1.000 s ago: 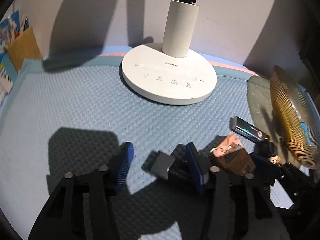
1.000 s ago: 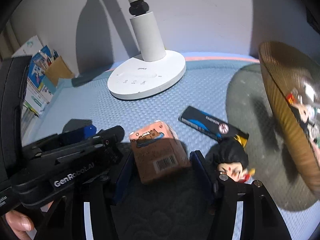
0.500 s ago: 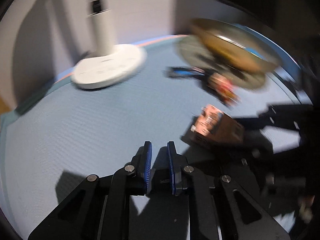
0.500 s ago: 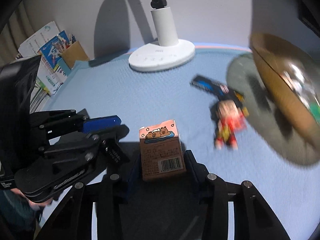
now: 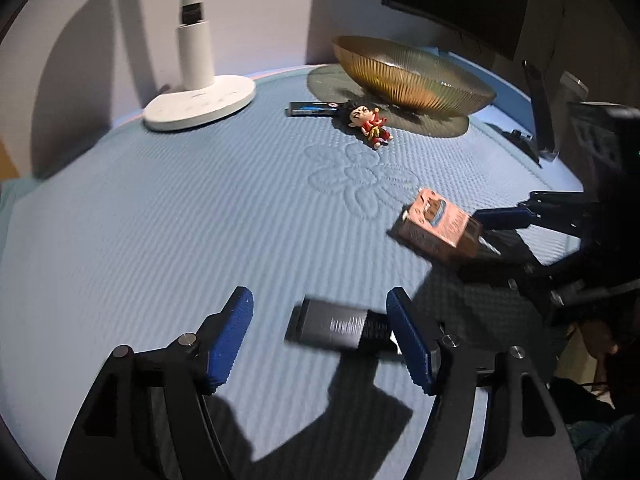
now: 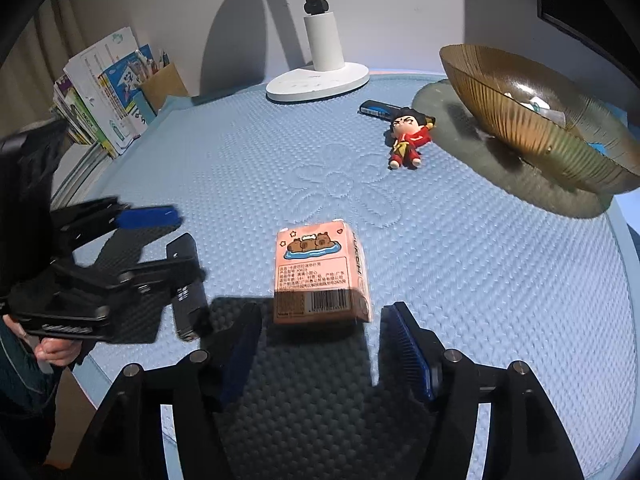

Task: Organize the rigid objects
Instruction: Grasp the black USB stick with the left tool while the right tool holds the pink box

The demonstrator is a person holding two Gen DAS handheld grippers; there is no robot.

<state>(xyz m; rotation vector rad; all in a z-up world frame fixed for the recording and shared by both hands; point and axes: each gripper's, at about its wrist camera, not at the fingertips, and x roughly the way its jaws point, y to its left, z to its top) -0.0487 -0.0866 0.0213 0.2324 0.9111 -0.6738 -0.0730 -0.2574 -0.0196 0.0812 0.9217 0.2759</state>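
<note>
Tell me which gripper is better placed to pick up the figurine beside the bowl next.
Right, probably. The figurine lies on that side, next to the bowl. The right gripper is open with only the pink box lying ahead of it. The left gripper is open around a black block.

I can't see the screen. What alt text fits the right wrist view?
Open blue-tipped tongs frame a pink box with cartoon capybaras, lying on a blue quilted mat. Beyond lie a red-robed figurine, a white lamp base and an amber ribbed bowl; the other tongs enter from the left.
</note>
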